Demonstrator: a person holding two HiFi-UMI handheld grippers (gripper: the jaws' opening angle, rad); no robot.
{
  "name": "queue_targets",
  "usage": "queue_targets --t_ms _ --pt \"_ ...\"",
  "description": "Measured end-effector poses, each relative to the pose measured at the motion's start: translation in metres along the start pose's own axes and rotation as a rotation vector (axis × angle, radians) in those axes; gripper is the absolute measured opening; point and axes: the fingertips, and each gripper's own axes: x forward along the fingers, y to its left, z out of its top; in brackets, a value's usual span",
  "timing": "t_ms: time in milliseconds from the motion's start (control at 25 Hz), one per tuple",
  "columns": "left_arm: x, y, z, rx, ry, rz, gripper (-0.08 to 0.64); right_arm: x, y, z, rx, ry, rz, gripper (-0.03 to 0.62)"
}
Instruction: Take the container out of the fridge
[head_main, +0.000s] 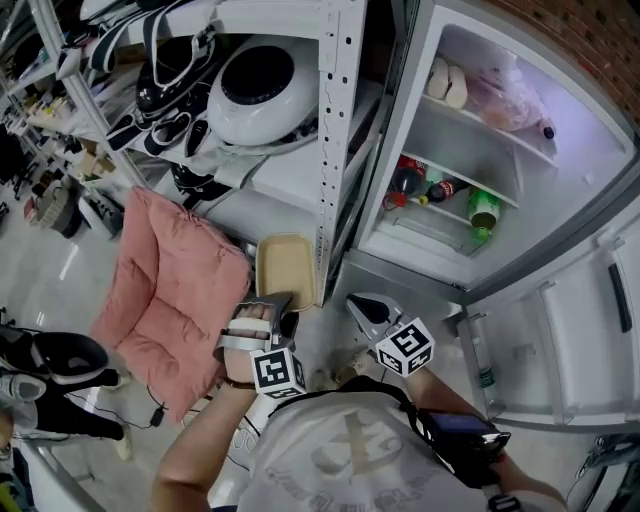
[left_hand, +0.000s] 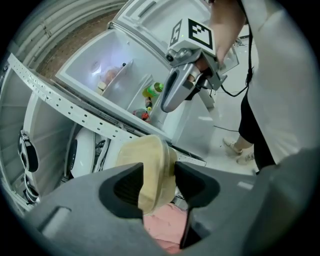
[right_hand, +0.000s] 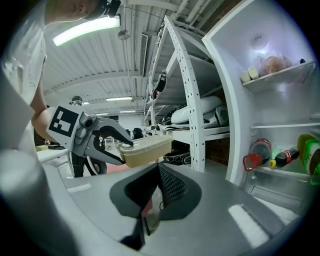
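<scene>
A tan, lidded rectangular container (head_main: 285, 270) is outside the fridge, held out over the floor in front of the shelf rack. My left gripper (head_main: 275, 305) is shut on its near end. In the left gripper view the container (left_hand: 152, 170) sits edge-on between the two dark pads (left_hand: 125, 187). In the right gripper view the container (right_hand: 145, 148) hangs level from the left gripper (right_hand: 112, 142). My right gripper (head_main: 365, 310) is to the right of the container and apart from it, jaws together and holding nothing. The white fridge (head_main: 455, 245) stands open at the right.
The fridge shelves hold cola bottles (head_main: 425, 185), a green bottle (head_main: 483, 208) and bagged food (head_main: 505, 95). Its door (head_main: 560, 340) swings out at the lower right. A white metal rack (head_main: 335, 130) holding a round white appliance (head_main: 260, 90) stands left of the fridge. A pink cushion (head_main: 170, 290) lies below.
</scene>
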Motion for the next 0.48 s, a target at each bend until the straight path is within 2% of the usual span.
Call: queue_targets --t_ms 480 --pt "-0.01 -0.014 -0.038 -0.066 0.066 0.001 0.204 0.013 0.011 0.004 -0.01 -0.004 0.038 0.008"
